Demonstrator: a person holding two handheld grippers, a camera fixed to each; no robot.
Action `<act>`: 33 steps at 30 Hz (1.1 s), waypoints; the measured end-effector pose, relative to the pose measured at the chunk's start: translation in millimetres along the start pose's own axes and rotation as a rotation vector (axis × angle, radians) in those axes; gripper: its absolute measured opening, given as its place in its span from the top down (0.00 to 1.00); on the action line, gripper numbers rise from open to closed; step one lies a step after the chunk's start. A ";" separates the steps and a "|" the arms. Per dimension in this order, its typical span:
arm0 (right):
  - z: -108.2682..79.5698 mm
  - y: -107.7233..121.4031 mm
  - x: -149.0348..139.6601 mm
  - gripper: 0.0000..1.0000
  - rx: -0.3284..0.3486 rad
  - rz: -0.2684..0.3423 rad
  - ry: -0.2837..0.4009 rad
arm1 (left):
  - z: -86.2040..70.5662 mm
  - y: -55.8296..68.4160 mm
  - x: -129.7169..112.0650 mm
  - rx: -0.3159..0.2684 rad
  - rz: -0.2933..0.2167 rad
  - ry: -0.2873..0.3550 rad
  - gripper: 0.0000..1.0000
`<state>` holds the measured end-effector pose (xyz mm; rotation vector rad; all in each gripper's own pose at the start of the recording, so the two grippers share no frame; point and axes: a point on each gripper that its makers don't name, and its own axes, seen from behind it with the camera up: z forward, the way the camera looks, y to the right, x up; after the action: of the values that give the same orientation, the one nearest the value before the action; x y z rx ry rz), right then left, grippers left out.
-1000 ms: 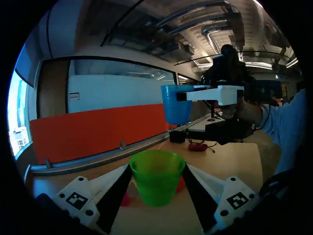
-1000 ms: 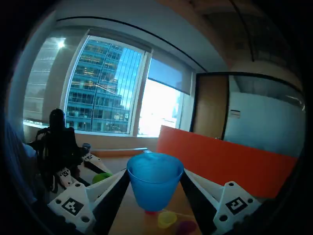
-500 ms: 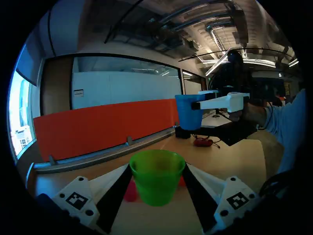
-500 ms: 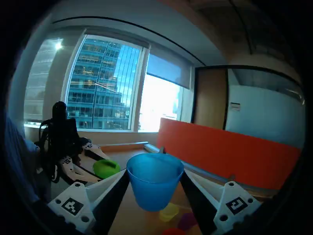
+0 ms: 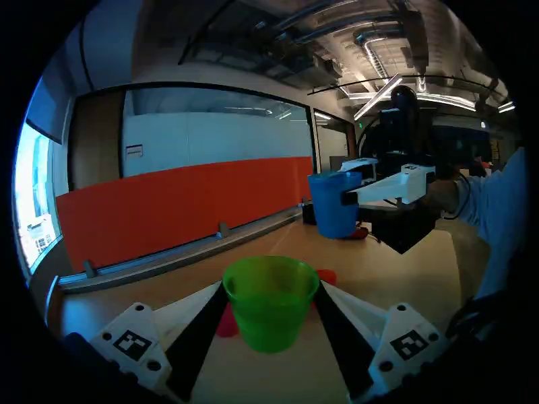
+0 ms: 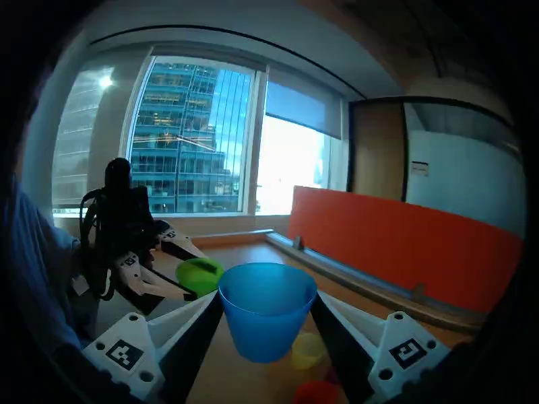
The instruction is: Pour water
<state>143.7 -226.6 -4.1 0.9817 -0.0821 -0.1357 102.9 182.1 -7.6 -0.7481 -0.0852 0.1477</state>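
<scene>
left gripper (image 5: 269,296) fingers clamped on green cup (image 5: 271,323), right gripper (image 6: 267,299) fingers clamped on blue cup (image 6: 267,330); both upright, well apart, near bench (image 5: 397,269). judged pre-pour. next: bring rims together, tilt slowly.

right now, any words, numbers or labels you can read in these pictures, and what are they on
No readable text anywhere.
Paper sign on the white wall: too small and blurred to read.
Square black-and-white markers on the left tool and right tool: patterns only, no letters or numbers.
Green cup and blue cup: no print visible.
</scene>
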 end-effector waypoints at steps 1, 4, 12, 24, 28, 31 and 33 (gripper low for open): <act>0.6 -1.0 -3.5 0.09 0.006 0.002 -0.006 | 0.4 -0.5 -1.9 0.000 -0.001 -0.004 0.13; 2.4 -4.0 -13.9 0.09 0.023 0.008 -0.027 | 1.4 -2.1 -6.9 0.001 -0.003 -0.015 0.13; 7.3 -12.7 -44.0 0.09 0.064 0.009 -0.088 | 4.2 -5.9 -21.0 -0.004 -0.014 -0.045 0.13; 13.0 -16.5 -75.8 0.08 0.105 0.004 -0.177 | 8.1 -11.4 -37.7 -0.013 -0.016 -0.090 0.13; 14.1 -19.0 -88.5 0.08 0.122 -0.011 -0.221 | 9.2 -10.9 -43.4 -0.018 -0.008 -0.107 0.13; 15.4 -19.9 -96.1 0.08 0.130 -0.024 -0.246 | 10.2 -10.3 -48.0 -0.022 -0.001 -0.122 0.13; 16.2 -19.9 -100.9 0.08 0.135 -0.029 -0.263 | 10.9 -9.7 -51.0 -0.026 0.003 -0.132 0.13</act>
<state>40.4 -235.6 -12.5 1.0961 -0.3217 -0.2890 52.3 174.0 5.7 -0.7642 -0.2123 0.1988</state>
